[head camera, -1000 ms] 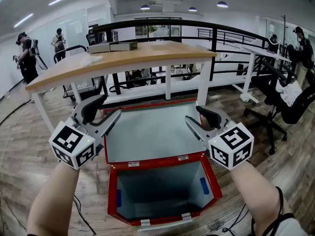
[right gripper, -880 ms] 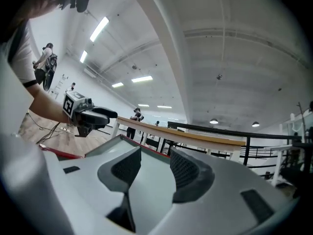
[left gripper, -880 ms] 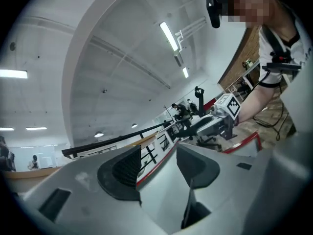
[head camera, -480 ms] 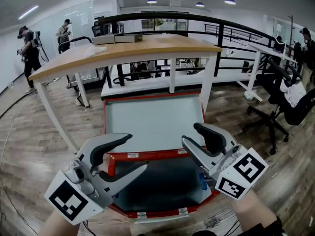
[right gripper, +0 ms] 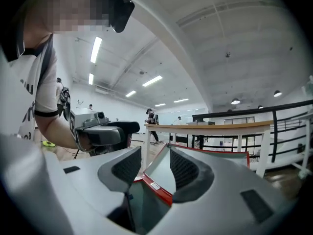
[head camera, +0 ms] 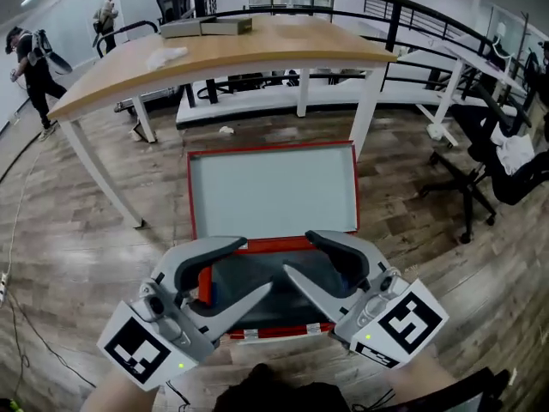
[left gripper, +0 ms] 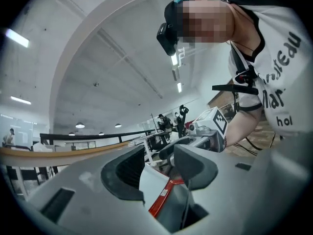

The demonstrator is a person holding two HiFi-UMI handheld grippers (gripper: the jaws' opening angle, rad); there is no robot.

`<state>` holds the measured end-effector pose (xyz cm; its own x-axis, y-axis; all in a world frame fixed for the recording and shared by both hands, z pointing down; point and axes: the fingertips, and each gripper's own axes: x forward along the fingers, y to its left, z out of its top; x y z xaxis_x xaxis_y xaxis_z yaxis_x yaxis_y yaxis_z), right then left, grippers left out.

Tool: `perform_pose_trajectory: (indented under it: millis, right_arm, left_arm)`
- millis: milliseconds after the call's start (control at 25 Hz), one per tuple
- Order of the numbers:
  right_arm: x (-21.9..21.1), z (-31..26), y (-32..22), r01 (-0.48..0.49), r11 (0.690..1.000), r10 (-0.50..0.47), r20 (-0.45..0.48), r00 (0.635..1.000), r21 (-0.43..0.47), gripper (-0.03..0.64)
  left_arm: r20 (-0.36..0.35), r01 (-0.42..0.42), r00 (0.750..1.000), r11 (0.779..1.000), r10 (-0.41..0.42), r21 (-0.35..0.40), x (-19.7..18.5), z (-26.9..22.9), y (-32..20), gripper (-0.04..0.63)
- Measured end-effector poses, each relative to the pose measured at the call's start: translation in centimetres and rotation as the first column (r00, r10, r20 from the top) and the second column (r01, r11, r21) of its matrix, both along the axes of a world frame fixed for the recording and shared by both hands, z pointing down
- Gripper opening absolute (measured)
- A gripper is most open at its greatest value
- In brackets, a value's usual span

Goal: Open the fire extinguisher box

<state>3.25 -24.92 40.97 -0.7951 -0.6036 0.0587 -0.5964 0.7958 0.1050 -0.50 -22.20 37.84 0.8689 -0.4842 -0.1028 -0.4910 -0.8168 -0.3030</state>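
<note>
Looking down from my head camera, a red fire extinguisher box sits on a wooden floor, and I place everything else relative to it. Its lid is already swung open and lies back on the far side, showing a pale grey inner face framed in red. The box's open cavity faces up, close below me.

Far to the left of the box, a person walks across the room. Above the box's near left corner I hold the left gripper, pointing roughly level toward the box's middle. Its jaws have just been closing a little, yet they stand well apart with nothing between them; only the box's red rim shows through the gap.

Beyond the box stands a long table with a wooden top. Above the box's near right corner is the right gripper, angled inward toward the left one. Its jaws are also wide and empty, the lid's edge visible past them. Well to the right of the box is a black office chair.
</note>
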Motion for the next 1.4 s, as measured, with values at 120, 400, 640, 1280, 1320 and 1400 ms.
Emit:
perform_pose_trajectory:
  millis: [120,400,640,1280,1320,1400]
  right_arm:
    - [-0.8,-1.8,0.8,0.019,0.997,-0.017,0.029,0.999,-0.078,0.189]
    - [-1.6,-8.9,3.0,0.056,0.980,-0.046,0.057,0.997,-0.192,0.189]
    - [-1.3,-17.6,5.1,0.053,0.977,-0.038,0.075,0.996,-0.208,0.189]
    - [-0.4,-34.4,15.9,0.099,0.984,-0.092,0.049,0.995,-0.151,0.189]
    - [-0.1,-34.6,16.6,0.091,0.985,-0.086,0.040,0.995,-0.147,0.189]
    - [0.7,-34.9,17.9,0.060,0.988,-0.057,0.029,0.998,-0.143,0.189]
  left_arm:
    - [0.008,-0.020,1.000,0.997,0.021,-0.075,0.0,-1.3,0.9,0.184]
    - [0.035,-0.043,0.998,0.984,0.050,-0.173,-0.2,-8.1,3.8,0.161]
    - [0.018,-0.026,0.999,0.981,0.030,-0.191,-0.6,-16.6,6.7,0.138]
    - [-0.028,0.033,0.999,0.977,-0.040,-0.210,1.0,-33.0,16.1,0.138]
    - [-0.018,0.023,0.999,0.976,-0.028,-0.218,1.1,-33.0,17.0,0.138]
    - [-0.011,0.014,1.000,0.971,-0.017,-0.238,1.0,-32.8,18.4,0.138]
